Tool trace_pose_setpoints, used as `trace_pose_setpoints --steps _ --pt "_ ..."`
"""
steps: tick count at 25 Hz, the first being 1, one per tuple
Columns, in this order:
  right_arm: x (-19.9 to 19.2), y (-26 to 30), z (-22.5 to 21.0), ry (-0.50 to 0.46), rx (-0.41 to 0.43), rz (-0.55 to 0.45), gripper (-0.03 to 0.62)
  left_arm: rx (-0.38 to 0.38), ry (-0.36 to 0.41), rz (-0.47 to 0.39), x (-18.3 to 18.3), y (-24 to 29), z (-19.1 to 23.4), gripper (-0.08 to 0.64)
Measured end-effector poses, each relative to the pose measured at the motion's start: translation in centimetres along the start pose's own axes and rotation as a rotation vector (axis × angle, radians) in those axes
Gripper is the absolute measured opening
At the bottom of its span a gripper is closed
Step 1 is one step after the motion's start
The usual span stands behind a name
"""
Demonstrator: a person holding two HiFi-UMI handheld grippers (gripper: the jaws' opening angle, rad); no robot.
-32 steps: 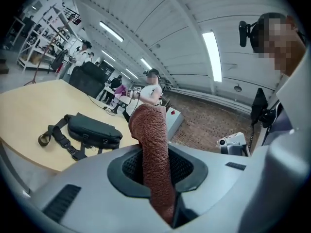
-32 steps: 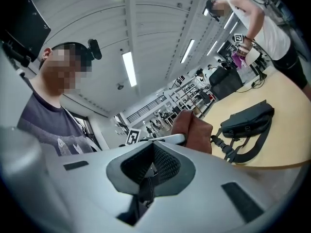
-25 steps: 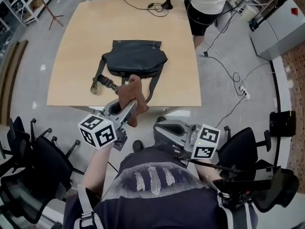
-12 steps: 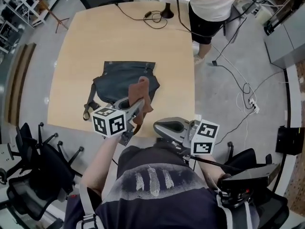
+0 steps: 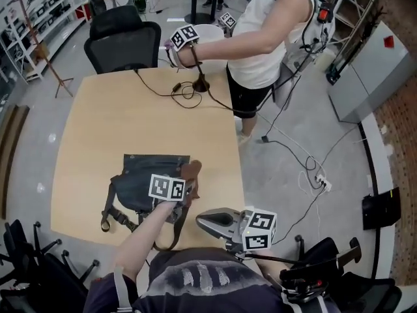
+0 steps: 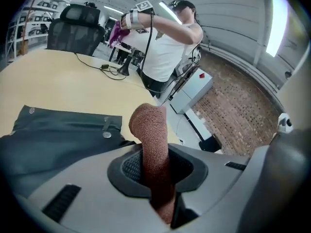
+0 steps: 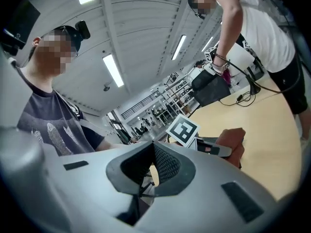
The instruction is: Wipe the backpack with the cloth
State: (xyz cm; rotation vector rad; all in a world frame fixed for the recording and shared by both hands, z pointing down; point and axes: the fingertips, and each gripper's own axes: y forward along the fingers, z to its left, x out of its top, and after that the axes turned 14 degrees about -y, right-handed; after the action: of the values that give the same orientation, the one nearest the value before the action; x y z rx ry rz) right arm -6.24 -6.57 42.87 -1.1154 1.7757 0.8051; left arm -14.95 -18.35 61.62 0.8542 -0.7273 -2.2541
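Note:
A dark grey backpack (image 5: 140, 182) lies flat on the near part of the wooden table (image 5: 130, 122), straps trailing toward the front edge. My left gripper (image 5: 185, 189) is shut on a brown cloth (image 5: 191, 171) and hovers over the backpack's right side. In the left gripper view the cloth (image 6: 150, 130) stands up between the jaws of the left gripper (image 6: 156, 171), with the backpack (image 6: 53, 140) spread just below and to the left. My right gripper (image 5: 200, 219) is held low by the table's front edge, off the backpack, jaws together and nothing in them (image 7: 154, 159).
A person in a white top (image 5: 270, 25) leans over the table's far right corner, one hand (image 5: 186, 41) above a small stand and black cable (image 5: 192, 89). A black office chair (image 5: 124, 44) stands behind the table. More chairs (image 5: 26, 266) are at near left; cables (image 5: 306, 168) cross the floor at right.
My left gripper has carried the cloth forward from the table's front edge to over the backpack. The other person has reached in over the far side. The right gripper stays low.

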Motion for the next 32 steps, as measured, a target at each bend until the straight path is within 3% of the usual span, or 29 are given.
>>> trace_pose_setpoints --steps 4,7,14,20,22,25,27,28,31,32 --pt "0.2 1.2 -0.3 0.032 -0.057 -0.004 0.002 0.060 0.110 0.075 -1.0 -0.1 2.3 0.080" --pt "0.6 2.7 -0.2 0.028 -0.053 0.022 0.002 0.072 0.178 0.106 -1.2 -0.6 3.1 0.080" --pt "0.8 6.9 0.4 0.008 0.030 0.096 0.002 0.078 0.230 0.131 -2.1 -2.6 5.3 0.080" --pt "-0.7 9.1 2.1 0.027 0.106 0.140 0.002 0.137 0.239 0.104 -3.2 -6.3 8.5 0.080" --pt "-1.3 9.5 2.7 0.034 0.123 0.157 0.002 0.183 0.246 0.074 -3.6 -7.9 10.1 0.080" --pt "-1.4 10.4 2.7 0.016 0.144 0.169 0.002 0.375 0.308 0.013 -1.9 -11.9 14.5 0.080" --pt "-1.4 11.0 2.9 0.009 0.163 0.170 0.002 0.458 0.274 0.017 -2.3 -14.5 17.1 0.081" --pt "-1.5 11.2 3.1 0.012 0.171 0.172 0.002 0.454 0.239 0.023 -3.0 -15.2 17.6 0.080" --pt "-1.7 11.6 3.0 0.023 0.180 0.180 0.002 0.320 0.138 -0.014 -3.9 -15.4 16.9 0.080" --pt "-1.8 11.6 2.8 0.026 0.177 0.183 0.002 0.306 0.119 -0.029 -3.9 -15.6 17.1 0.080"
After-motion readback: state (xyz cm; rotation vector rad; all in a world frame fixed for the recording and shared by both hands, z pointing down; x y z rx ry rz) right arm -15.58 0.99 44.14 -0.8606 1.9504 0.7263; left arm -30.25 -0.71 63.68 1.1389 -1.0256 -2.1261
